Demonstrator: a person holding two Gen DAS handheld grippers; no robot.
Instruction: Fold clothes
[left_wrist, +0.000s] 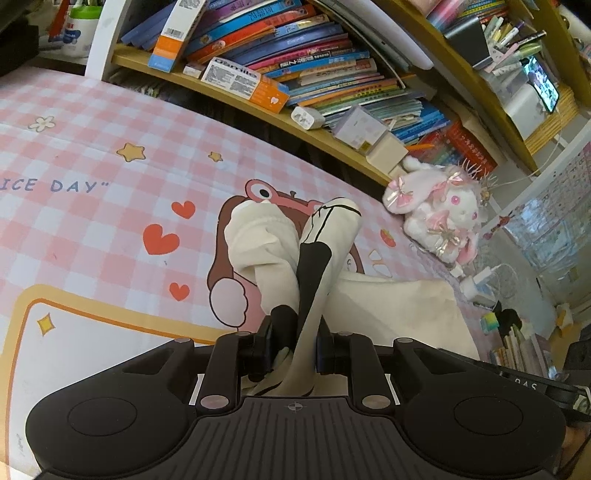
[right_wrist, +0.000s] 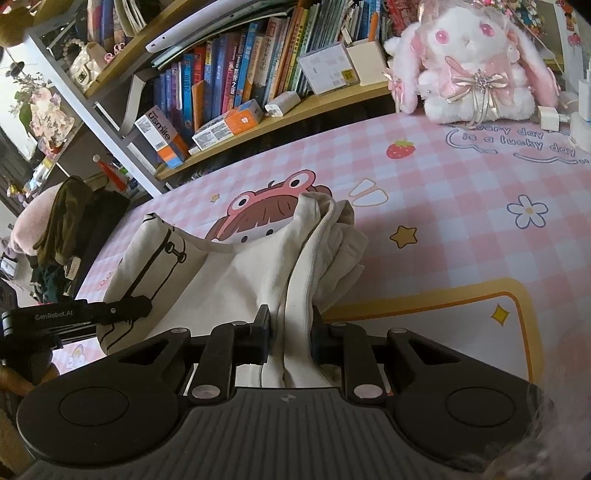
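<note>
Both tongs are clamped on one cream cotton garment with black line print (right_wrist: 236, 280): the left gripper (left_wrist: 299, 332) pinches a bunched fold carrying the black print, and the right gripper (right_wrist: 291, 328) pinches a ribbed cream fold. Cloth rises from between each pair of fingers, then sags onto the pink-and-white checked tablecloth with cartoon frog print (right_wrist: 461, 192), about mid-table. A wooden bookshelf packed with colourful books (left_wrist: 295, 74) lines the far edge. A white-and-pink plush rabbit (right_wrist: 472, 66) sits by the far corner.
</note>
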